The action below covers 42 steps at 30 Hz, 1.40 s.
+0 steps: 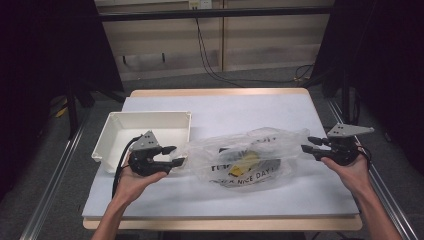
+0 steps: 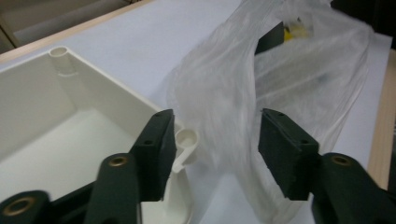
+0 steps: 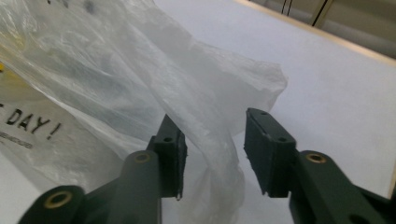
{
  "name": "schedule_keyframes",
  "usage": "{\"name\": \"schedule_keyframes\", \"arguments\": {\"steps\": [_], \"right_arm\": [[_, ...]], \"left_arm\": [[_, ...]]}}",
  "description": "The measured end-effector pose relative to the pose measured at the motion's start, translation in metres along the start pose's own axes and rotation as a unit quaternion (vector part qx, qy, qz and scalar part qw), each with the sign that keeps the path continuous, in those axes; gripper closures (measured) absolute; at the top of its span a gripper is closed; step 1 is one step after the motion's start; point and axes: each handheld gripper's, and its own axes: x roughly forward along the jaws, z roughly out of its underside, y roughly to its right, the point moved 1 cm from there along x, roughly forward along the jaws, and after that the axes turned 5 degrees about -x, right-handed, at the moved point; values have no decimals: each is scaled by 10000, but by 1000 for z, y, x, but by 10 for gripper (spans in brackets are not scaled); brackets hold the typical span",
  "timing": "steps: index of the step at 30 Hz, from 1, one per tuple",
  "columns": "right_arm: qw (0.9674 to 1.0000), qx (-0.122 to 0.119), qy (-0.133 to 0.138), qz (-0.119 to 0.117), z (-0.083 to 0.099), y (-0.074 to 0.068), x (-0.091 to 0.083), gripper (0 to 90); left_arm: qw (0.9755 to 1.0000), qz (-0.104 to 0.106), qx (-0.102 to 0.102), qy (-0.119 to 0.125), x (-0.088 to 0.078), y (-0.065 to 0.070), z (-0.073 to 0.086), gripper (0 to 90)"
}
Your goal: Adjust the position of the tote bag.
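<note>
Now | both hand-held grippers open beside plastic bag | white bin touches left jaw

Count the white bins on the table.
1: the bin sits at the table's left side, just beyond the left gripper, beside the plastic bag. None seems hidden.

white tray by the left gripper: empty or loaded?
Empty. The white tray shows only bare floor and walls in the high view and left gripper view; the plastic bag lies beside it on the table.
</note>
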Motion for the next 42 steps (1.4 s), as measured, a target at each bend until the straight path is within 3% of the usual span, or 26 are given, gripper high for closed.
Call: {"name": "schedule_keyframes", "arguments": {"steps": [3, 6, 9, 12, 15, 21, 24, 26, 27, 28, 30, 32, 36, 39, 42], "right_arm": [[9999, 8, 154, -20, -4, -2, -6, 507], [9991, 4, 425, -62, -10, -6, -15, 413], [9982, -59, 596, -33, -18, -8, -21, 350], [9968, -38, 800, -6, -26, -9, -28, 327], [9961, -79, 879, 20, -32, -8, -31, 319], [9924, -149, 1223, -47, -51, -13, -48, 319], [9910, -234, 1302, -177, -55, -20, -52, 410], [9896, -287, 1345, -426, -55, -28, -51, 547], [9896, -287, 1345, -426, -55, -28, -51, 547], [9892, -355, 1259, -655, -54, -40, -44, 656], [9897, -443, 1148, -733, -52, -47, -40, 690], [9887, -554, 889, -1070, -44, -65, -24, 792], [9863, -702, 549, -1389, -33, -79, -5, 865], [9865, -768, 328, -1412, -31, -81, 8, 874], [9872, -736, 315, -1381, -37, -76, 19, 866]], "left_arm": [[9999, -19, -28, 144, -3, 2, -3, 350], [9991, -82, 33, 409, -11, 8, -11, 339], [9988, -44, 66, 476, -12, 14, -16, 354], [9978, 81, 295, 589, -10, 28, -30, 422], [9977, 151, 341, 571, -5, 34, -37, 508], [9956, 489, 699, 396, 11, 56, -50, 640], [9953, 552, 699, 375, 20, 60, -54, 703], [9948, 650, 726, 295, 27, 61, -56, 752], [9948, 650, 726, 295, 27, 61, -56, 777], [9950, 632, 767, 121, 36, 66, -55, 792], [9938, 708, 852, 13, 40, 69, -55, 818], [9923, 766, 952, -211, 52, 76, -54, 869], [9910, 791, 1004, -400, 64, 78, -54, 889], [9908, 773, 904, -641, 81, 73, -56, 888], [9906, 719, 922, -710, 90, 71, -58, 886]]}}
